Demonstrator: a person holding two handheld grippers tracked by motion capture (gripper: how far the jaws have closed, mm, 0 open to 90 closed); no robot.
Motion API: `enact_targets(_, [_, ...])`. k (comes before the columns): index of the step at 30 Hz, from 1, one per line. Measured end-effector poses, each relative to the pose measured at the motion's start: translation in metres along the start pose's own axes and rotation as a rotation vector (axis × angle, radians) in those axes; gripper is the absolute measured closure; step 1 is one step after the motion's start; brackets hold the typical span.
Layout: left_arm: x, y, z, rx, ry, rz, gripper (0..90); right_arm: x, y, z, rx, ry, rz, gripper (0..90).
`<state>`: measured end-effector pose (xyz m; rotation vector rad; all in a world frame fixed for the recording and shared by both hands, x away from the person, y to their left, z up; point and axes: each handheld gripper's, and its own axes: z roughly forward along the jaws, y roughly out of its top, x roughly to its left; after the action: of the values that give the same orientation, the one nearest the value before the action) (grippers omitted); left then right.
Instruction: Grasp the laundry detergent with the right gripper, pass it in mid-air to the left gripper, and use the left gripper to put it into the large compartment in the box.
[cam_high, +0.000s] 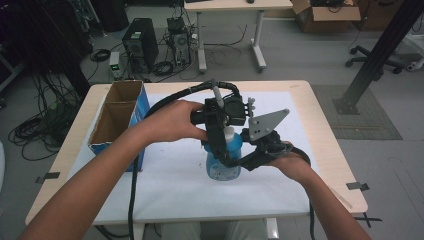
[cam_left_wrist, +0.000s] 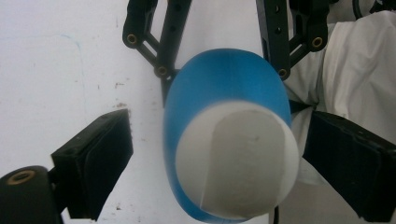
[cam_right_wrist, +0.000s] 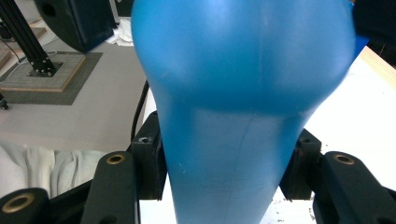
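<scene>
Holding the bottle (cam_high: 225, 160) in your right gripper (cam_high: 235, 161), jaws clamped on it; left gripper (cam_high: 220, 131) hangs wide open over the cap (cam_left_wrist: 236, 161), not gripped yet.

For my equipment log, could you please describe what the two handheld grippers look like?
Both the left gripper and the right gripper are black, with jointed links and brass-coloured pivots. A thick black cable trails from the left one, and a grey three-cornered plate tops the right one. The forearms are bare.

Blue bottle (cam_high: 224, 159), white cap (cam_left_wrist: 237, 158); black gripper (cam_right_wrist: 224, 177); blue box (cam_high: 141, 107)
</scene>
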<state>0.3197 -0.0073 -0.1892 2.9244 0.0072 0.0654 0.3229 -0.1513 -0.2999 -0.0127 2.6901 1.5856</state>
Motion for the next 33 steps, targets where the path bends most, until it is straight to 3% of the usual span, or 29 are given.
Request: enact_targets(33, [0.0001, -0.0004, 0.0037, 0.006, -0.003, 0.006, 21.1, -0.0018, -0.0003, 0.0011, -0.009, -0.003, 0.005, 45.0])
